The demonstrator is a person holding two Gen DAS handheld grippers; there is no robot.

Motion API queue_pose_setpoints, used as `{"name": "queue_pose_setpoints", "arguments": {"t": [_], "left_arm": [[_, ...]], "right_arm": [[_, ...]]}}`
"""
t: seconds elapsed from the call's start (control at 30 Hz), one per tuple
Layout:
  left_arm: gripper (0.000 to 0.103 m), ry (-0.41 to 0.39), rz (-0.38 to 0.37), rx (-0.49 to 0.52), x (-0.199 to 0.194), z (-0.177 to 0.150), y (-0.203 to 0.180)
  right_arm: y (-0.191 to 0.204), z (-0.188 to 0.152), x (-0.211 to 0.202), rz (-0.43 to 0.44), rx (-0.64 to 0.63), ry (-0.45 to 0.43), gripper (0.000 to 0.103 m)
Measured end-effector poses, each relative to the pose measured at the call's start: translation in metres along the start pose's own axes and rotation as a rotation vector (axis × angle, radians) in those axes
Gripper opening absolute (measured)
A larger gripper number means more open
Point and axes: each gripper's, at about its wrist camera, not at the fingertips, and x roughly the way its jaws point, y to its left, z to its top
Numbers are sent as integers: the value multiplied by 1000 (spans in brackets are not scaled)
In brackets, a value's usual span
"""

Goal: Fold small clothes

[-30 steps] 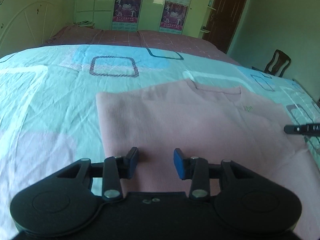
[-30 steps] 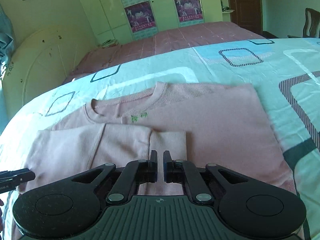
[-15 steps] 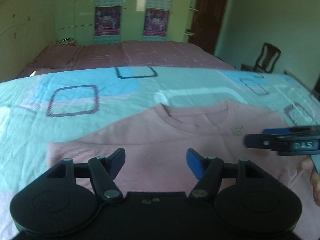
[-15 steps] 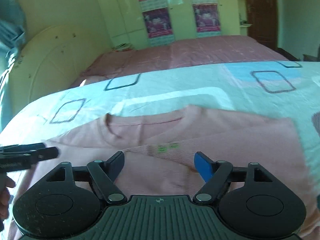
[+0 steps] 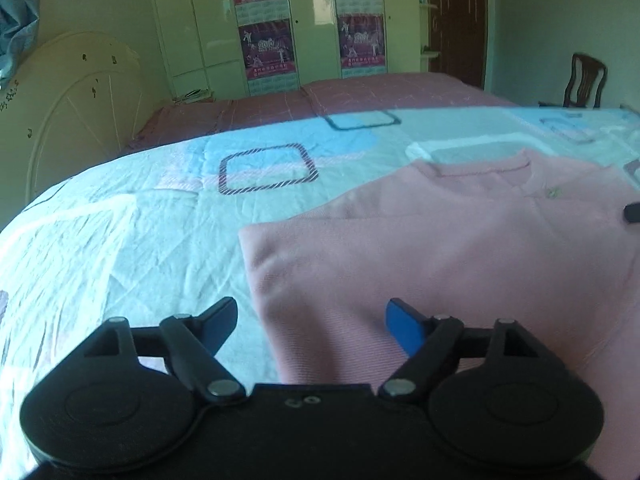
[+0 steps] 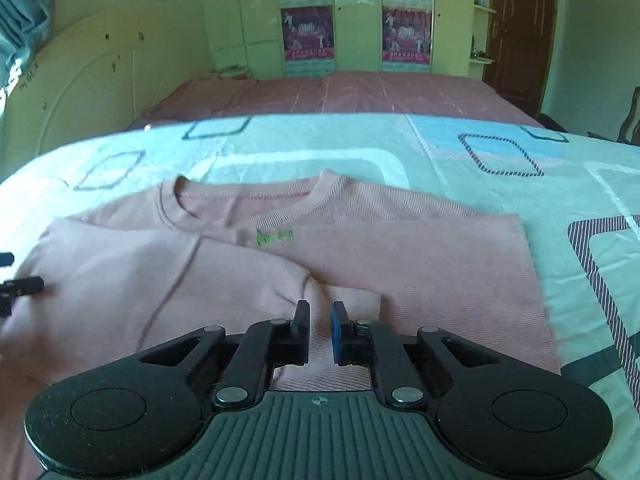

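Patterned pale-blue bedsheet (image 5: pixel 120 248) under flat pink knit sweatshirt (image 6: pixel 400 256).
Left gripper (image 5: pixel 308 316), jaws just widening, straddles the hem edge, gripping nothing; right gripper (image 6: pixel 320 330), just narrowing, nearly closed, nothing visibly pinched. Best grab hem corners evenly.

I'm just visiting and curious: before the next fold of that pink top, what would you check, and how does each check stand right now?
1. Pink top lies flat on the bedsheet: ok.
2. One sleeve already folded across the body: ok.
3. Left gripper open and ready: ok; its jaws have just been opening, and the top's edge lies between its fingers, not pinched.
4. Right gripper pinching the cloth: cannot tell; its jaws have just been closing to a narrow gap, fabric below them.
5. Neckline unwrinkled: ok.
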Motion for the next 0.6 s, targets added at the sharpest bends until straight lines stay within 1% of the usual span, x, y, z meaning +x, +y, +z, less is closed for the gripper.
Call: {"name": "queue_pose_setpoints", "arguments": {"t": [0.03, 0.07, 0.1, 0.13, 0.17, 0.2, 0.23, 0.27, 0.3, 0.37, 0.4, 0.43, 0.47, 0.5, 0.53, 0.57, 0.6], "left_arm": [[82, -13, -37, -23, -8, 0, -6], [82, -21, -60, -27, -14, -1, -16], [83, -21, -79, -11, -18, -4, -27], [83, -15, -97, 15, -20, -7, -39], [83, -14, -105, 38, -21, -10, -47], [83, -11, -107, 65, -20, -16, -56], [81, 11, -103, 79, -16, -22, -59], [80, 42, -101, 78, -12, -27, -58], [81, 64, -97, 64, -8, -35, -51], [82, 53, -112, 30, -9, -42, -38], [82, 58, -110, 39, -11, -42, -35], [82, 60, -106, 50, -13, -41, -34], [81, 57, -98, 52, -16, -40, -34], [80, 44, -90, 52, -20, -40, -34], [82, 37, -90, 54, -23, -41, -35], [82, 49, -83, 60, -22, -44, -36], [82, 57, -80, 57, -21, -47, -36]], "right_arm": [[8, -3, -2, 24, 7, 7, 11], [16, -8, -2, 38, 3, 17, 22], [26, -13, -2, 35, -16, 21, 56], [35, -20, -3, 28, -42, 3, 67], [40, -26, -4, 30, -65, -1, 68], [44, -31, -3, 23, -80, 19, 68], [43, -35, -2, 9, -81, 31, 66], [38, -39, -2, -8, -81, 39, 54], [31, -42, -2, -22, -73, 45, 47], [12, -47, -8, -30, -22, 46, 46], [7, -46, -10, -20, -13, 50, 44], [5, -44, -13, -17, -19, 56, 44], [6, -42, -18, -34, -27, 41, 44], [8, -39, -23, -51, -26, 12, 44], [8, -37, -27, -50, -13, -14, 44], [8, -36, -26, -49, 1, -13, 44], [7, -37, -22, -55, 10, 12, 44]]}}
